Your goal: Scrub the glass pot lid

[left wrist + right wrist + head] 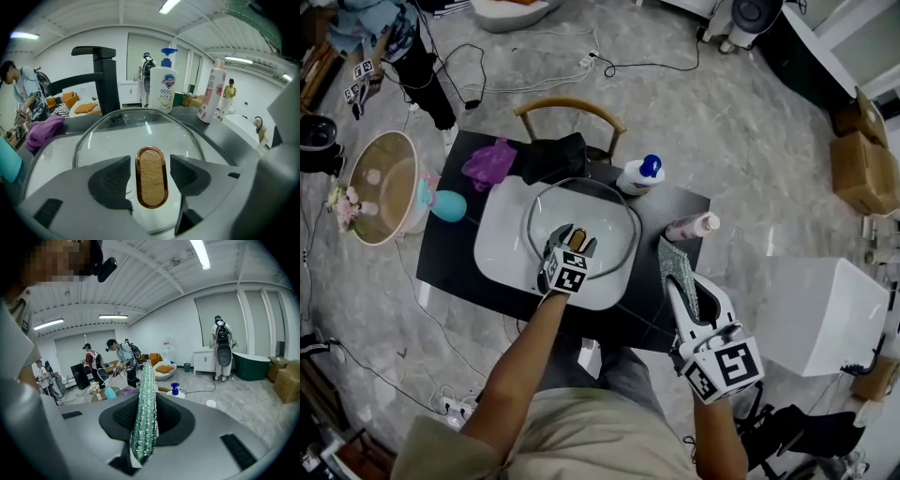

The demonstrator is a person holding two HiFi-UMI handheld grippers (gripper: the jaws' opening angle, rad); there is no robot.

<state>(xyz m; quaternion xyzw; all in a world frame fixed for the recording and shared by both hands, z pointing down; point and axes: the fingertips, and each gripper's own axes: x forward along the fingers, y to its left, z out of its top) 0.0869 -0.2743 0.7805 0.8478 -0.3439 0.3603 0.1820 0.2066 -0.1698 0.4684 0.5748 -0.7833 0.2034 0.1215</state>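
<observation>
The glass pot lid (pixel 609 208) lies flat in the white sink basin (pixel 500 239), its oval wooden knob (pixel 580 235) facing up. My left gripper (pixel 572 246) hovers over the lid's near half. In the left gripper view the knob (pixel 151 180) sits between the two dark pads (pixel 112 180) with a gap on each side, so the left gripper (pixel 150 164) is open. My right gripper (pixel 680 291) is to the right of the basin, over the black table, shut on a green glittery scrub cloth (pixel 679 265) that stands up between the jaws (pixel 144 404).
A black faucet (pixel 106 79) rises behind the basin. A white soap pump bottle (pixel 639 175) and a pink bottle (pixel 692 226) lie at the right. A purple cloth (pixel 490 161) and a teal object (pixel 447 205) are on the left. A wooden chair (pixel 570 111) stands behind the table.
</observation>
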